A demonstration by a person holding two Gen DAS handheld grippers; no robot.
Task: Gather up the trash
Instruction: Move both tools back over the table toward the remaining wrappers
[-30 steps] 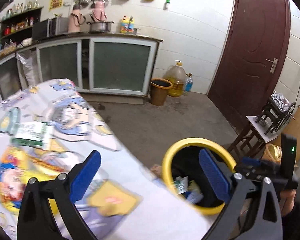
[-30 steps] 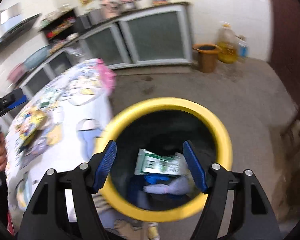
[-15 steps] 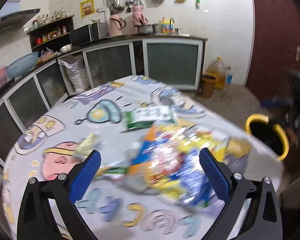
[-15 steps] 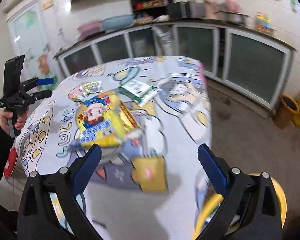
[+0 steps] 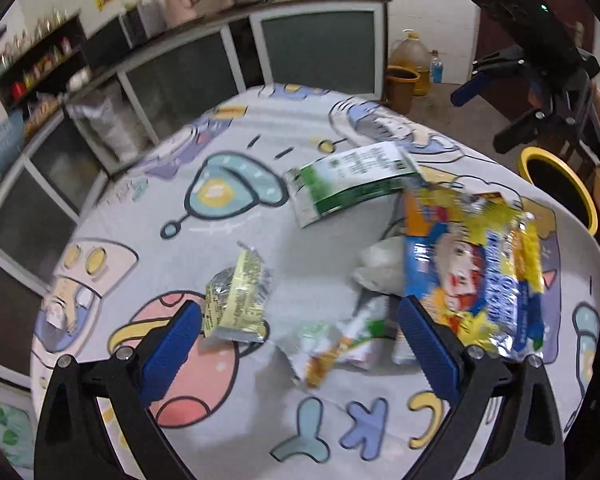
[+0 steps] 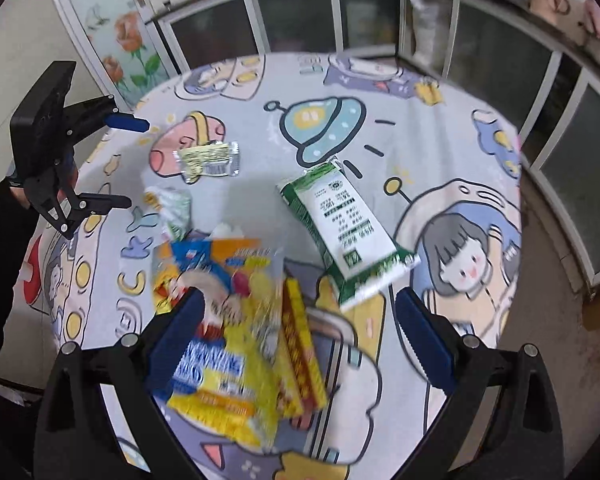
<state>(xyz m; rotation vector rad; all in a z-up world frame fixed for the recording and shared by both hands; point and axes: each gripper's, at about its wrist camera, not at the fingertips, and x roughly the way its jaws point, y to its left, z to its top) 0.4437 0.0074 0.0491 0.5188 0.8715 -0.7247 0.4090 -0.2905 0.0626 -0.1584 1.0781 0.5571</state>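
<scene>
Trash lies on the round table with a cartoon cloth [image 5: 228,248]. A green and white carton [image 5: 350,182] [image 6: 348,228] lies near the middle. A big yellow and blue snack bag [image 5: 476,276] [image 6: 228,320] lies beside it. A small yellow wrapper [image 5: 238,300] [image 6: 208,160], a crumpled green and white wrapper [image 5: 340,340] [image 6: 172,210] and a white tissue [image 5: 380,264] lie nearby. My left gripper [image 5: 296,350] is open and empty above the wrappers. My right gripper [image 6: 296,334] is open and empty above the snack bag. The yellow-rimmed bin [image 5: 556,184] stands past the table's far right edge.
Cabinets with glass doors [image 5: 312,48] line the wall behind the table. An orange bucket [image 5: 400,84] and an oil jug [image 5: 410,60] stand on the floor by a dark red door. The right gripper also shows in the left wrist view [image 5: 540,92], the left one in the right wrist view [image 6: 68,152].
Both grippers have swung away from the yellow bin and back over the table. The carton seen in the bin a second ago is out of view. Both stay open.
</scene>
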